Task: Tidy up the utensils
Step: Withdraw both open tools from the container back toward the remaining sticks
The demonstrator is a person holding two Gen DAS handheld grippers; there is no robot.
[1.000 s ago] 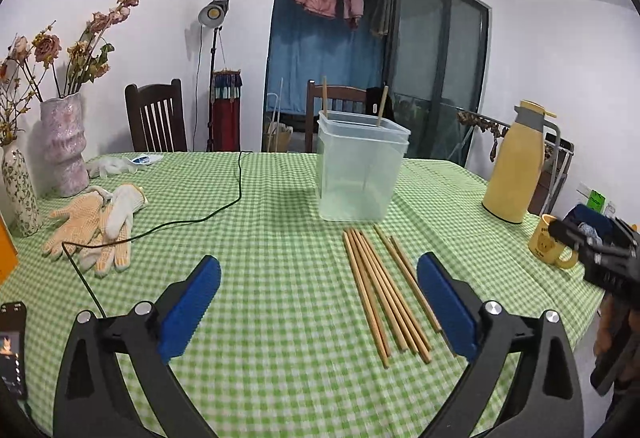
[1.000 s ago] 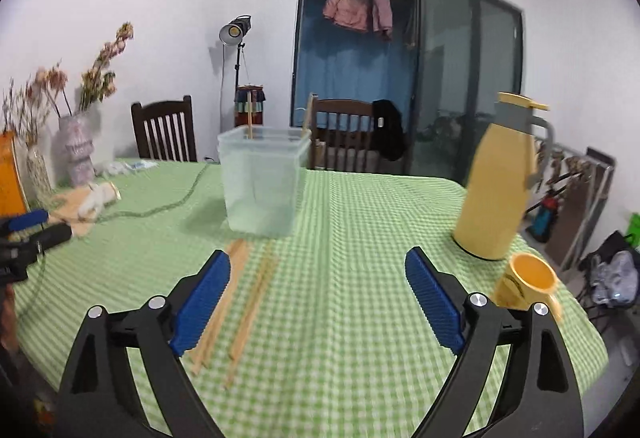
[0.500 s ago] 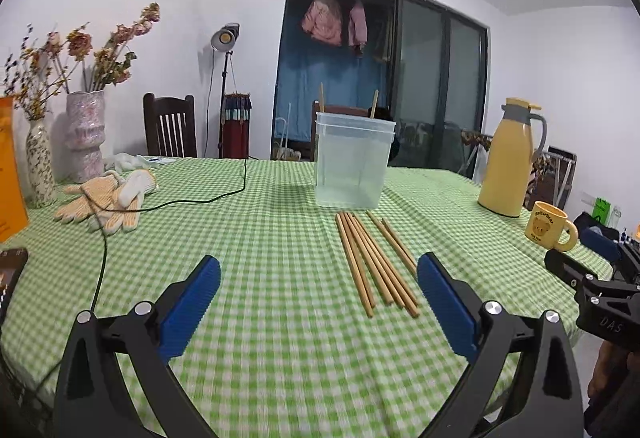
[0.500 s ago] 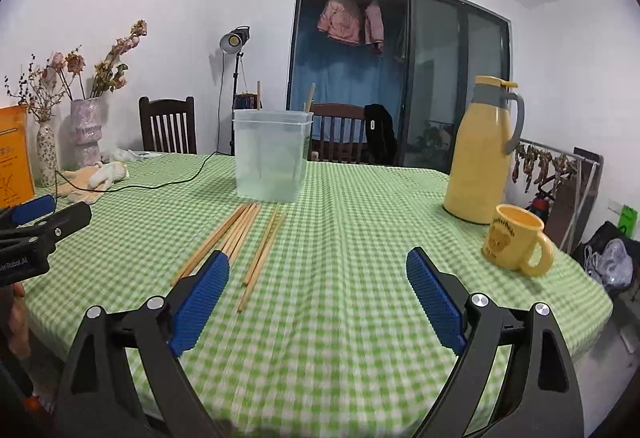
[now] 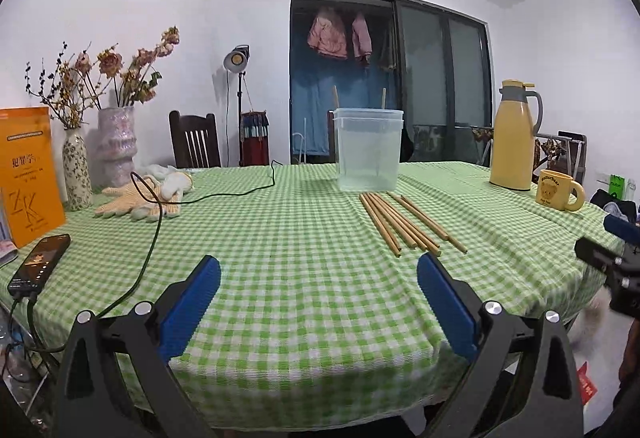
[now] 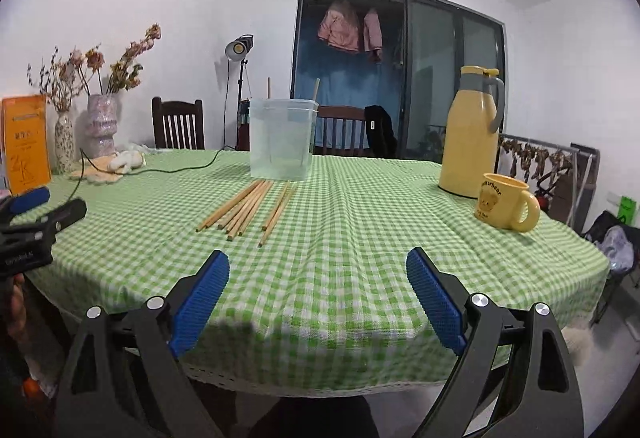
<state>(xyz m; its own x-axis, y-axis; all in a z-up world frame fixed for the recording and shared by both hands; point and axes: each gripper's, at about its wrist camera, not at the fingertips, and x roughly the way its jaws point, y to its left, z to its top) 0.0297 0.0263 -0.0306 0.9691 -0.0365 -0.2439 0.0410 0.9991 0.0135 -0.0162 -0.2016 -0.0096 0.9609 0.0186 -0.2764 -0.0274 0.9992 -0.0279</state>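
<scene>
Chopsticks lie loose on the checked tablecloth just before the clear tub, left gripper spread wide, empty, at the near edge | right view: right gripper likewise spread, empty, near yellow mug.

- The left gripper has pulled back and sunk low: a second ago it looked down on the green checked tablecloth; now it sits near the table's front edge, which curves across its lower view.
- The right gripper has retreated likewise, with the cloth's hem showing between its spread blue pads.
- The chopsticks, earlier just ahead of the left gripper's right finger, now lie well beyond both grippers.
- An orange book and a phone have come fully into the left view.
- The yellow mug now shows whole in the right view.
</scene>
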